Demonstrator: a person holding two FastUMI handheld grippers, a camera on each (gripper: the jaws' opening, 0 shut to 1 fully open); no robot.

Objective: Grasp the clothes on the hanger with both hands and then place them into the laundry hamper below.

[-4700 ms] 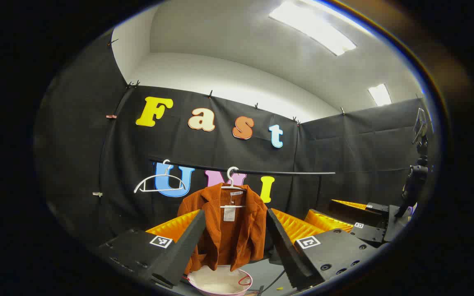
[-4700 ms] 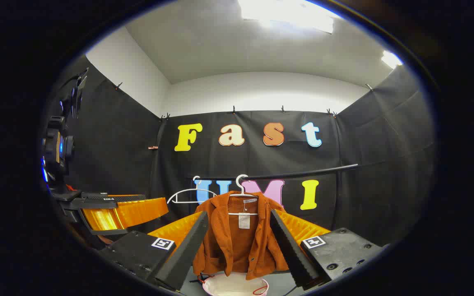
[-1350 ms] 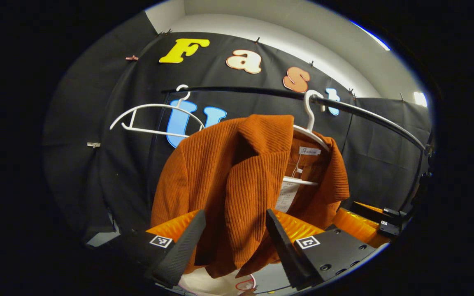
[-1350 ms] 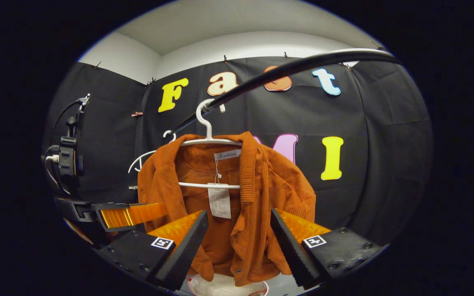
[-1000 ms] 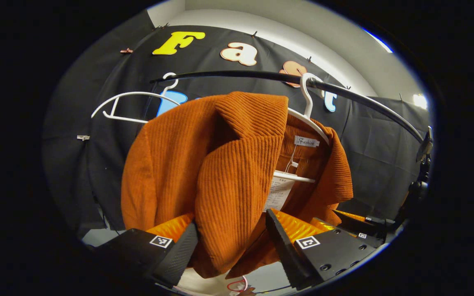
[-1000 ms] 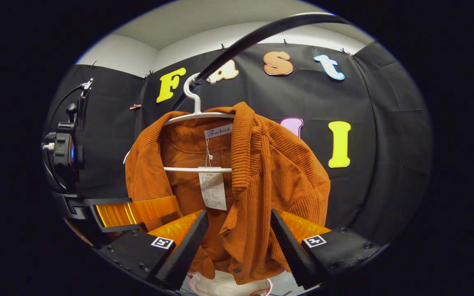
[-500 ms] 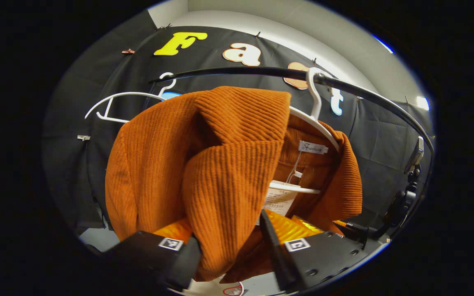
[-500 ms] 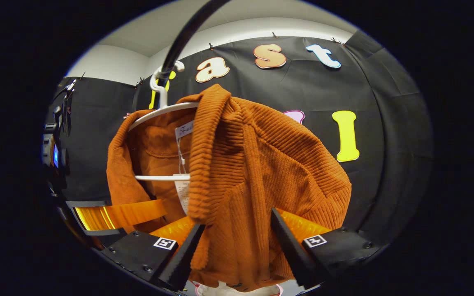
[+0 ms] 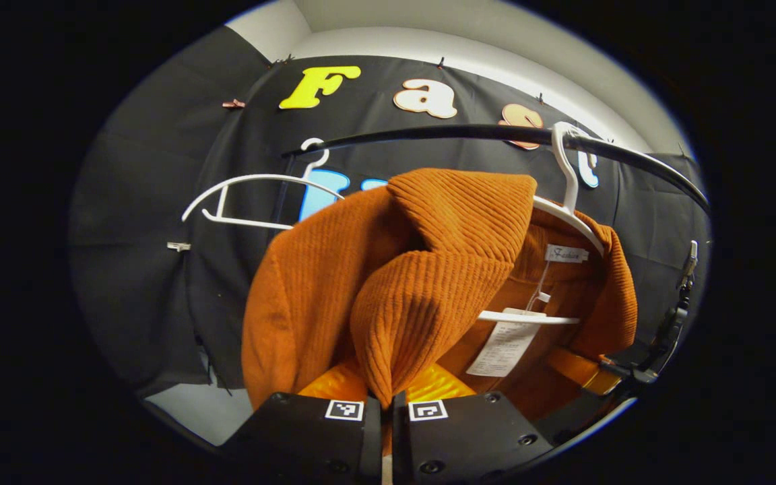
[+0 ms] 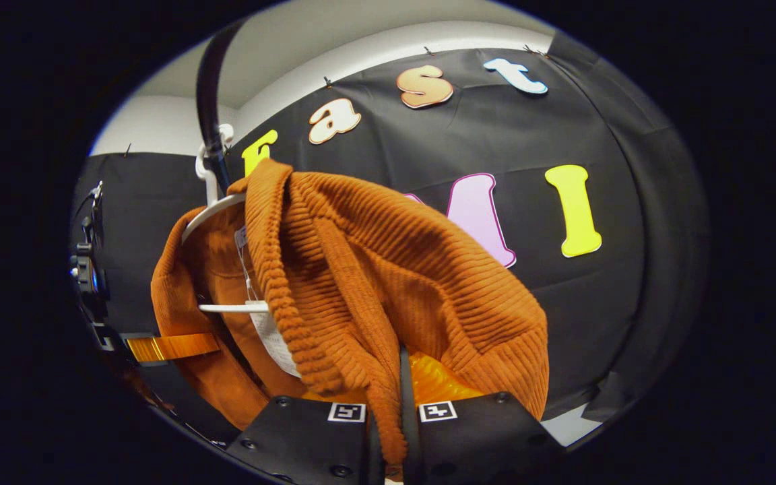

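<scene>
A: Where is the jacket [image 9: 388, 283] right now?

B: On the white hanger [image 9: 566, 202], which hooks over the black rail [image 9: 428, 133]. The hamper is out of sight here, so by the task it should be somewhere below.

A: And the claws?

B: The left claw [image 9: 386, 404] is closed on a fold of the jacket's front edge, fabric pinched between both fingers. In the right gripper view the right claw [image 10: 393, 411] is likewise clamped on the other front panel [image 10: 374, 296].

A: So which way does the jacket lie from them?

B: Up and ahead of each claw. Its shoulders run along the hanger, roughly in line with the rail, and each claw holds one side near the lapel.

A: What does the next move hinge on?

B: I'd judge the collar [image 9: 462, 209] must clear the hanger's arms; a straight downward pull could drag the hanger along.
</scene>
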